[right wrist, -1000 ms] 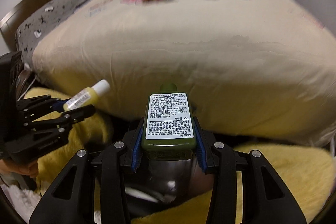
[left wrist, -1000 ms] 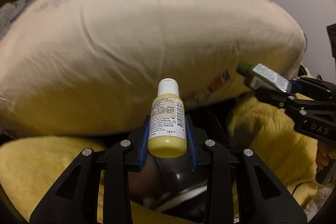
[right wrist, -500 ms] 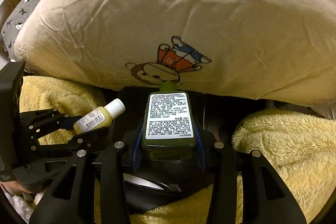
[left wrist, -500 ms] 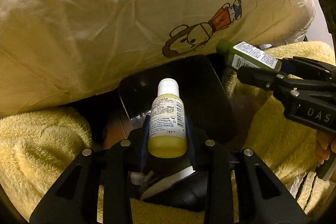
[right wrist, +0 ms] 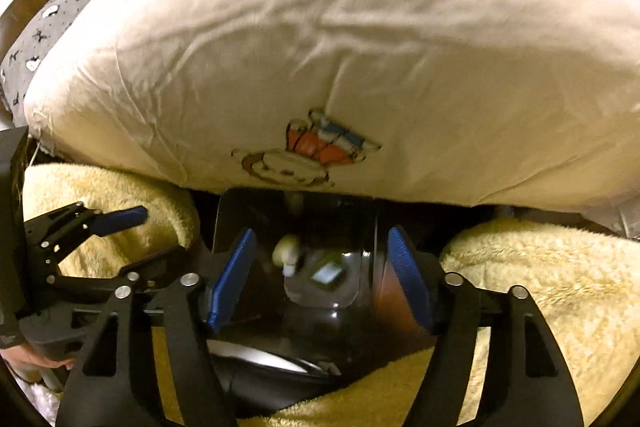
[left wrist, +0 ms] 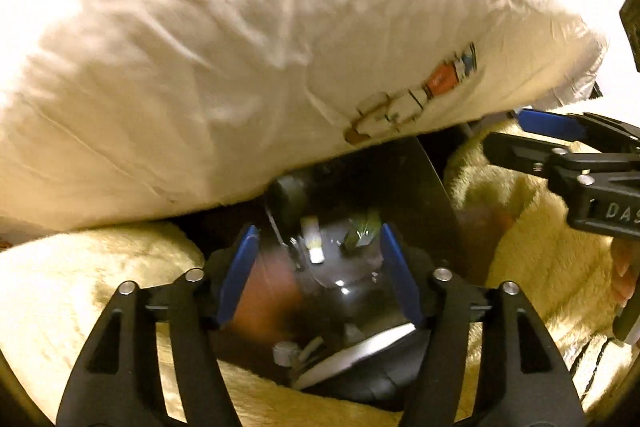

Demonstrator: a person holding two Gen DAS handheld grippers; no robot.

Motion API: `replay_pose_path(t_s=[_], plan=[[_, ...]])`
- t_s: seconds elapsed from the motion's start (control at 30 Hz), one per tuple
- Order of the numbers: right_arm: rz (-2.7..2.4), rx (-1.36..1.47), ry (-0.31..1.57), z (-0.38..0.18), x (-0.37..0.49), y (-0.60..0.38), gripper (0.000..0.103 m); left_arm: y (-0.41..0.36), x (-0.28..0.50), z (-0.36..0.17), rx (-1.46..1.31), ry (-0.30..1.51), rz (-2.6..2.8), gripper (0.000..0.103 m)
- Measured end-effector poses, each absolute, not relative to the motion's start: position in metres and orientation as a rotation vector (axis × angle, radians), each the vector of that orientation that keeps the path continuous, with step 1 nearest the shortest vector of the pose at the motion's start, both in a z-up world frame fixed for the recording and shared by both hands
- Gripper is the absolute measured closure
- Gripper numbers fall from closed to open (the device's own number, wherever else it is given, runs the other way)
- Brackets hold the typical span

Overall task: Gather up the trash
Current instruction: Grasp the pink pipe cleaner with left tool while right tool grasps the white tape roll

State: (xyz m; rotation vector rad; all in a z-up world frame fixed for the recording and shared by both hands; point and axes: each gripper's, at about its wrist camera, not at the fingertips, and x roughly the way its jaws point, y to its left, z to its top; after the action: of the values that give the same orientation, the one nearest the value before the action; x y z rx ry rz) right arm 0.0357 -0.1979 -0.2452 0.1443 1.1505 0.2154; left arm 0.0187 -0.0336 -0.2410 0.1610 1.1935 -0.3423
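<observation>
Grippers — left, right — both spread, empty; bottles in bin at 12 o'clock — withdraw clear of pillow.

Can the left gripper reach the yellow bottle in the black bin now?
Probably yes. The left gripper is open right above the black bin, and the yellow bottle lies in view between its fingers. The pillow overhangs only the bin's far edge.

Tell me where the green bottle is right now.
The green bottle is inside the black bin, low and central in the right wrist view, just right of the yellow bottle, below the cartoon pillow.
</observation>
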Motion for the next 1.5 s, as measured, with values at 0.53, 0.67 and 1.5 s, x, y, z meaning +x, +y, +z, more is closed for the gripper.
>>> replay_pose_path(t_s=[0.53,0.67,1.5], plan=[[0.075,0.015,0.777,-0.139,0.069,-0.230,0.024,-0.014,0.049,-0.138,0.150,0.890,-0.256,0.029],[0.030,0.026,0.736,-0.126,0.099,-0.242,0.024,-0.022,0.075,-0.116,0.112,0.858,-0.281,0.029],[0.079,0.183,0.800,-0.127,0.233,-0.242,0.037,-0.088,0.193,-0.116,0.093,0.773,-0.328,0.019]])
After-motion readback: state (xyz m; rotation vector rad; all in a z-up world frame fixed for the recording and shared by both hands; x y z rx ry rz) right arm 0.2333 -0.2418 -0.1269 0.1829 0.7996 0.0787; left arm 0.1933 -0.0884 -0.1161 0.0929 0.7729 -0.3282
